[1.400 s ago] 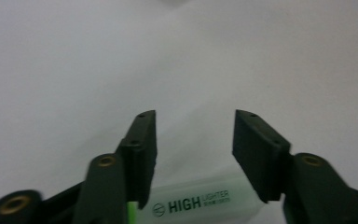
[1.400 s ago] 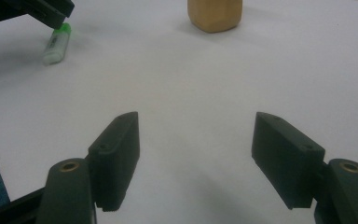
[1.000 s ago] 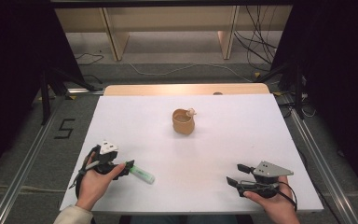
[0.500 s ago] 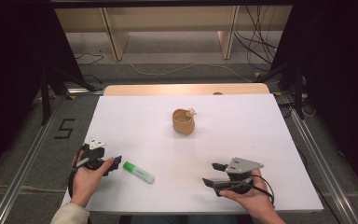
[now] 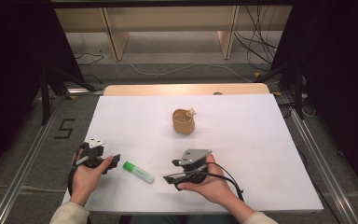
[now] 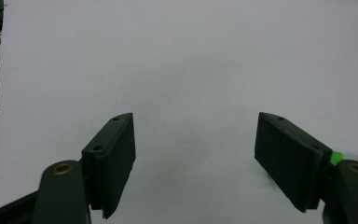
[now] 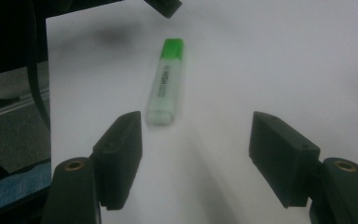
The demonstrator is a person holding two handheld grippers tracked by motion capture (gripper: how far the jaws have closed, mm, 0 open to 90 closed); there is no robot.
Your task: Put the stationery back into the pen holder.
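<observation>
Green highlighter [image 5: 138, 172], bright cap, paler translucent barrel with printed label, flat on white table [image 5: 261, 140] just ahead of right hand-held gripper [image 5: 173, 170], between it and left hand-held gripper [image 5: 116, 160]; both wide open, empty.

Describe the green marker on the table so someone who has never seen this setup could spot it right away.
Start at the white table and look to its near edge, between the person's two hands. The marker lies flat there, between the left claw and the right claw, touching neither. It is the only green thing, a short pen with a bright green cap and pale body, unlike the tan cup farther back.
</observation>
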